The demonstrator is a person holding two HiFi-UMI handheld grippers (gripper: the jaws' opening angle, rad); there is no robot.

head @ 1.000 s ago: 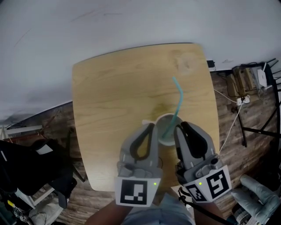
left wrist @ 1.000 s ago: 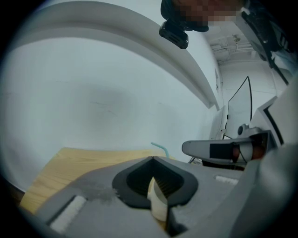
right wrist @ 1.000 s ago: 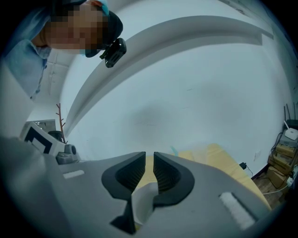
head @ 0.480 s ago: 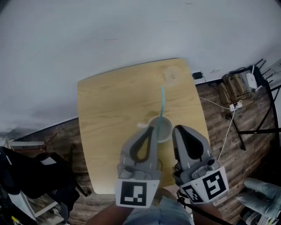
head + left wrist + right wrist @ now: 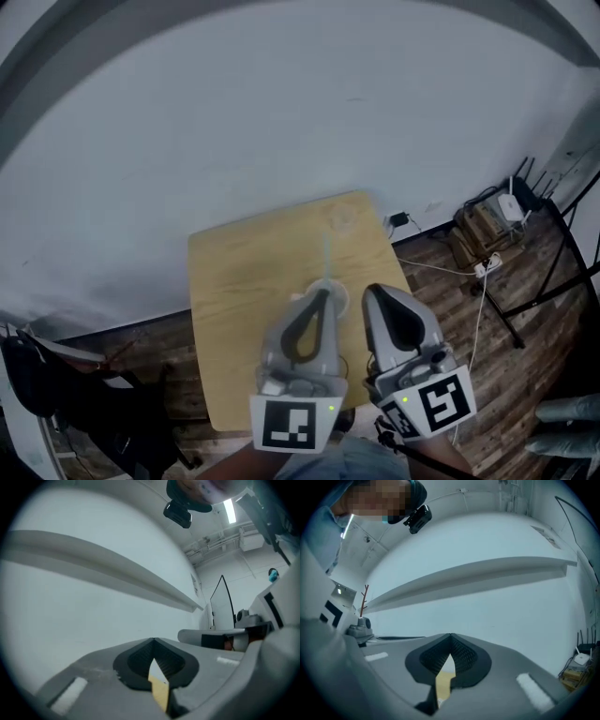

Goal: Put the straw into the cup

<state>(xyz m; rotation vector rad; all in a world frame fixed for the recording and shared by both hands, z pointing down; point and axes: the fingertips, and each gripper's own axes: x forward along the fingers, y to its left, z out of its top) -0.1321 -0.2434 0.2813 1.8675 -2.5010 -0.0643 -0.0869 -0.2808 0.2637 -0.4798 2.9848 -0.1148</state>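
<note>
Thin teal straw [image 5: 326, 251] stands in white cup [image 5: 336, 292]; left gripper [image 5: 322, 294], right gripper [image 5: 371, 291] clenched empty, high above, likely avoiding knocking it.

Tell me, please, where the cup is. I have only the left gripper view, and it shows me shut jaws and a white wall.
Observer: The cup stands on the wooden table. In the head view it sits just past the tip of the left hand-held gripper.
Operator: Is the straw inside it?
Observer: Yes, as far as I can tell. A pale straw rises from the cup, though it is blurred.
Operator: And the other one?
Observer: The right hand-held gripper is beside the left one, above the table. Its own view shows its jaws shut on nothing.
</note>
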